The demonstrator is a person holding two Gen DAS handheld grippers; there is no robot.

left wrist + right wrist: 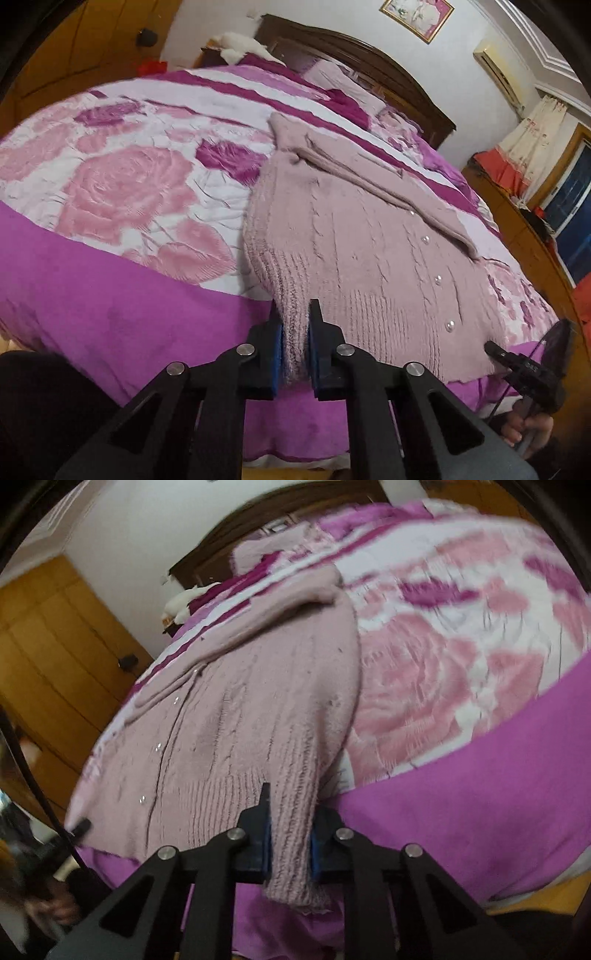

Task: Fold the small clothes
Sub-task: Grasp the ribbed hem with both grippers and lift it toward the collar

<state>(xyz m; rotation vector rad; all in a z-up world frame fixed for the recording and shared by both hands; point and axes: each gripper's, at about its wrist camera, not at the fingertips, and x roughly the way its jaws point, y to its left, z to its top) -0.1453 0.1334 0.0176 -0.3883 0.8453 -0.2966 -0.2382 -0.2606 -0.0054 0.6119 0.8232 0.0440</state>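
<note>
I am clamping both hem corners of the fuzzy pale-pink cable-knit cardigan [351, 229], left jaws and right jaws alike; sleeves folded across, bottom fold remaining.

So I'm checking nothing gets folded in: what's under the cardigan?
The pink cardigan lies on the floral bedspread, which shows all around it. Anything directly beneath the knit is covered and cannot be seen.
</note>
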